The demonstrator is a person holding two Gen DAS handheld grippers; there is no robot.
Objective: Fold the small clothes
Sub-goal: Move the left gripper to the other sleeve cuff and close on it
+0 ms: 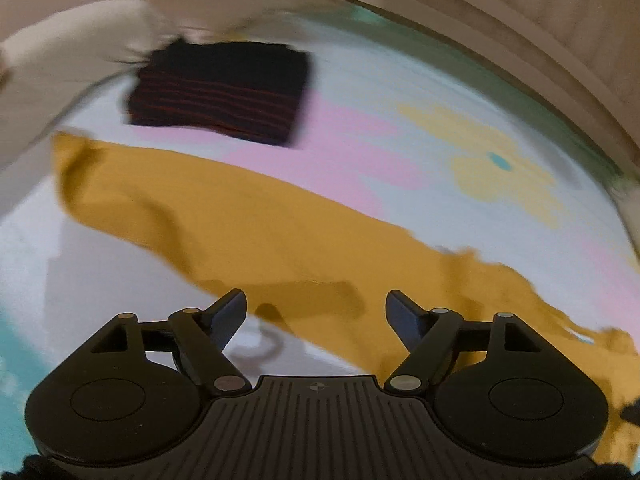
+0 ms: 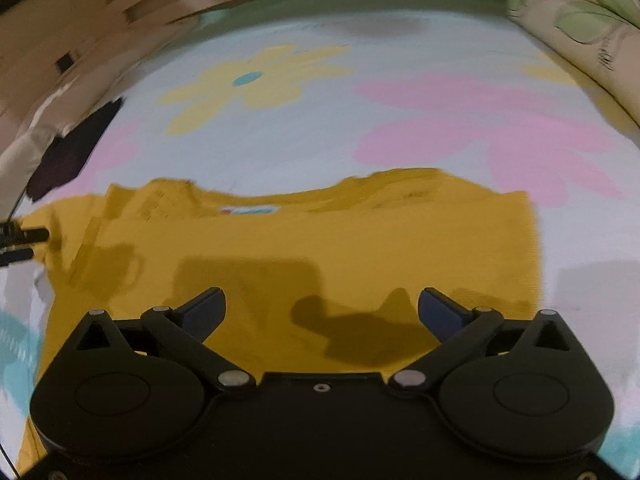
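Note:
A mustard-yellow garment point(image 1: 248, 216) lies spread flat on a pale blue flowered sheet point(image 1: 400, 80). In the left wrist view it runs as a band from upper left to lower right. My left gripper point(image 1: 316, 304) hangs just above its near edge, jaws open, nothing between them. In the right wrist view the yellow garment point(image 2: 320, 240) fills the middle, a small label showing at its far edge. My right gripper point(image 2: 322, 300) stands wide open over it, its shadow on the cloth, holding nothing. A folded dark garment with red stripes point(image 1: 220, 92) lies beyond, apart from the yellow one.
White cloth point(image 1: 60, 60) is bunched at the far left next to the dark folded garment point(image 2: 72, 152). A leaf-patterned pillow point(image 2: 580, 20) sits at the far right. A wooden frame point(image 2: 100, 8) borders the far side. Black finger tips point(image 2: 28, 236) show at the left edge.

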